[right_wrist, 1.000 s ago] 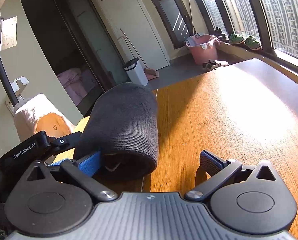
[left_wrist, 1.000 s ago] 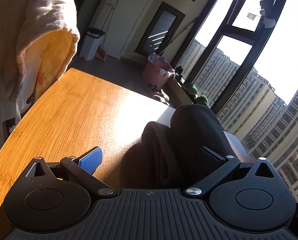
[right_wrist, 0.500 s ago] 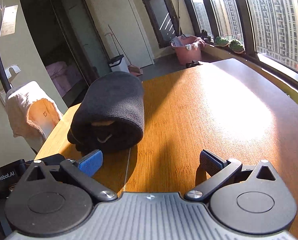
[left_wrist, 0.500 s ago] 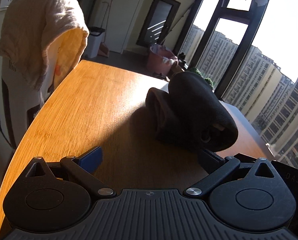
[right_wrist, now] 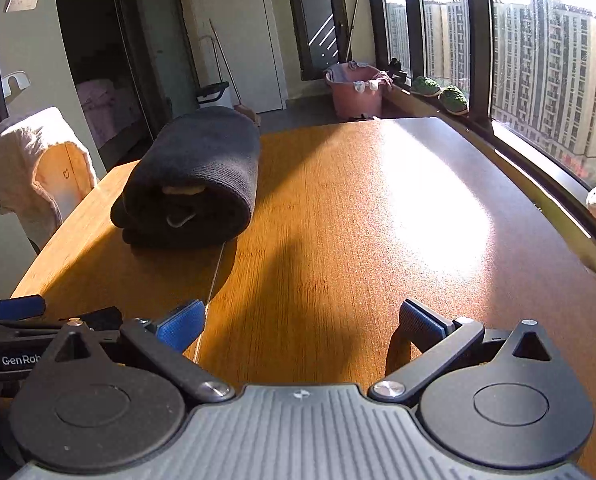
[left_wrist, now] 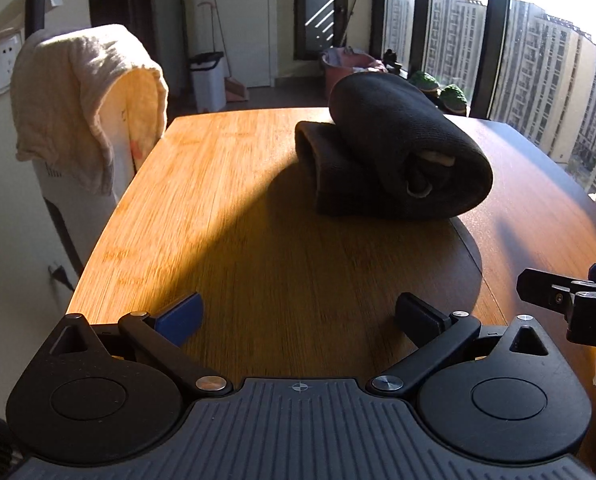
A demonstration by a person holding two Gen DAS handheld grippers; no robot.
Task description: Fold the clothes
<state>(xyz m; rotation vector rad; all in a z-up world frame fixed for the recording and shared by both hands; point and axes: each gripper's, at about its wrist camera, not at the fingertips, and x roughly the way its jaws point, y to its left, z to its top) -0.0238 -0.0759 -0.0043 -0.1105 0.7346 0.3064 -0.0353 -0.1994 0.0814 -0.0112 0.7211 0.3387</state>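
On the wooden table [left_wrist: 225, 208] the dark folded garment [left_wrist: 394, 160] lies free — left gripper [left_wrist: 298, 318] and right gripper [right_wrist: 304, 322] gape wide, empty; press down any loose edge gently.

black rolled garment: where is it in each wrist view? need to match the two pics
Left wrist: the black rolled garment lies right of centre in the upper half, on the wooden table, open end towards the camera.
Right wrist: the garment lies left of centre, near the table's left edge.
Shared landmark: the pink basket on the floor beyond the table, by the window.
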